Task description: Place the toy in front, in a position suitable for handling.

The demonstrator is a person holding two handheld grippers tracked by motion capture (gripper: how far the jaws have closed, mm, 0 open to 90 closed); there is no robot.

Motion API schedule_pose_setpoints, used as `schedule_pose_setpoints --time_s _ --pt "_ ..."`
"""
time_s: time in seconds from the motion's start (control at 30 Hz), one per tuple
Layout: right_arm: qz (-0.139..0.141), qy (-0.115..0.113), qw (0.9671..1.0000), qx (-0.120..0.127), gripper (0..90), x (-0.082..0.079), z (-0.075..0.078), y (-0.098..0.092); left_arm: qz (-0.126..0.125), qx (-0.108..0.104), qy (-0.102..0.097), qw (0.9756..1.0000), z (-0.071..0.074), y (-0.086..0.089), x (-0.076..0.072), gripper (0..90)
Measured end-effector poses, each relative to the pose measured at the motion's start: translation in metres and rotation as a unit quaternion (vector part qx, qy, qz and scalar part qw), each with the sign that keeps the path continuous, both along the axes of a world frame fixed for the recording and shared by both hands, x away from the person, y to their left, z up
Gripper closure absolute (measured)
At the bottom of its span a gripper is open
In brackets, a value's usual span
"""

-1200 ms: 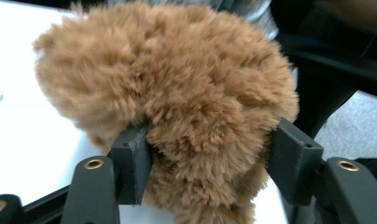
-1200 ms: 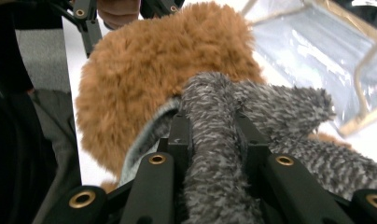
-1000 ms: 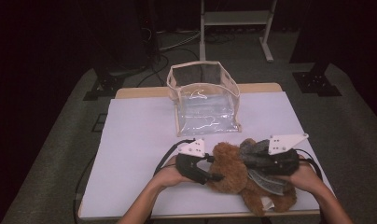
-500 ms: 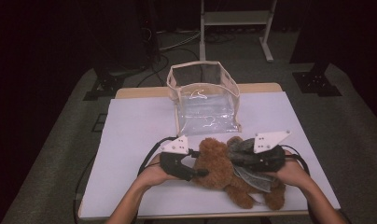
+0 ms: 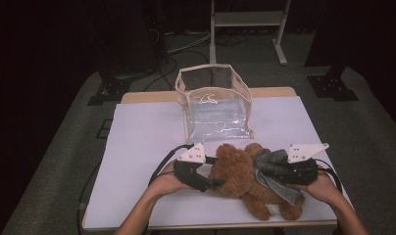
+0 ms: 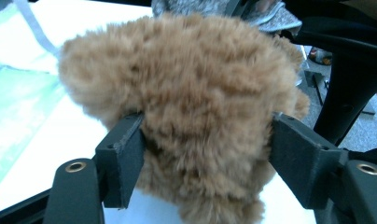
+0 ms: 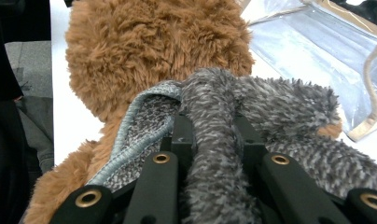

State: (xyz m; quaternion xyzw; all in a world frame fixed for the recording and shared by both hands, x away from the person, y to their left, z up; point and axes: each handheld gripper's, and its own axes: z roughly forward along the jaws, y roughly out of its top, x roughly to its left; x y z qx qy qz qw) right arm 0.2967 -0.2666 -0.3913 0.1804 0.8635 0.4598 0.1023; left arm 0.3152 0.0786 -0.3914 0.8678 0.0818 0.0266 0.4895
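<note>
A brown teddy bear lies on the white table near its front edge, with a grey knitted scarf around it. My left gripper has its jaws on either side of the bear's head. They have just been opening, but both pads still touch the fur, which bulges over them. My right gripper comes in from the right. It is shut on a fold of the grey scarf, which runs between its jaws behind the bear's head.
A clear plastic bag with beige trim stands open just behind the bear, and also lies close by in the right gripper view. Bare table spreads to the left. Dark floor, cables and a metal stand lie beyond the far edge.
The bear and both grippers have shifted slightly to the left on the table. The right hand has sunk a little with the scarf.
</note>
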Motion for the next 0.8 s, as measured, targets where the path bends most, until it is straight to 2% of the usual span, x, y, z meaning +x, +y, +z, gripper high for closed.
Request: schedule_pose_setpoints --time_s 0.13,0.23,0.3,0.37,0.4,0.53,0.67,0.73,0.8 --pt "-0.004 0.001 1.0 0.003 74.3 -0.001 0.0 -0.004 0.005 -0.01 0.012 0.9999 -0.014 0.007 0.003 25.7" --pt "-0.007 0.001 1.0 0.003 74.3 -0.002 0.0 -0.008 0.0 -0.023 0.027 0.9994 -0.022 0.004 0.006 24.9" --pt "-0.008 -0.001 0.9999 0.006 74.2 -0.003 0.001 -0.009 -0.012 -0.047 0.046 0.9978 -0.023 0.0 0.007 25.9" --pt "-0.01 -0.002 0.9998 0.015 74.1 -0.004 0.002 -0.011 -0.016 -0.072 0.056 0.9958 -0.018 -0.002 0.007 29.9" --pt "-0.01 -0.002 0.9997 0.02 74.0 -0.004 0.003 -0.011 -0.023 -0.081 0.051 0.9951 -0.012 -0.003 0.006 31.1" --pt "0.001 -0.008 0.9994 0.033 73.5 -0.007 0.016 -0.013 -0.022 -0.07 0.017 0.9971 0.005 -0.012 0.002 32.3" --pt "0.004 -0.013 0.9986 0.052 73.3 -0.009 0.047 -0.024 -0.028 -0.074 -0.002 0.9969 0.018 -0.027 -0.002 33.5" --pt "0.018 -0.024 0.9986 0.044 73.0 -0.013 0.066 -0.02 -0.036 -0.071 -0.013 0.9967 0.024 -0.036 -0.005 33.6" --pt "0.032 -0.041 0.9983 0.025 72.8 -0.017 0.084 -0.009 -0.034 -0.068 -0.021 0.9969 0.028 -0.043 -0.007 33.7"
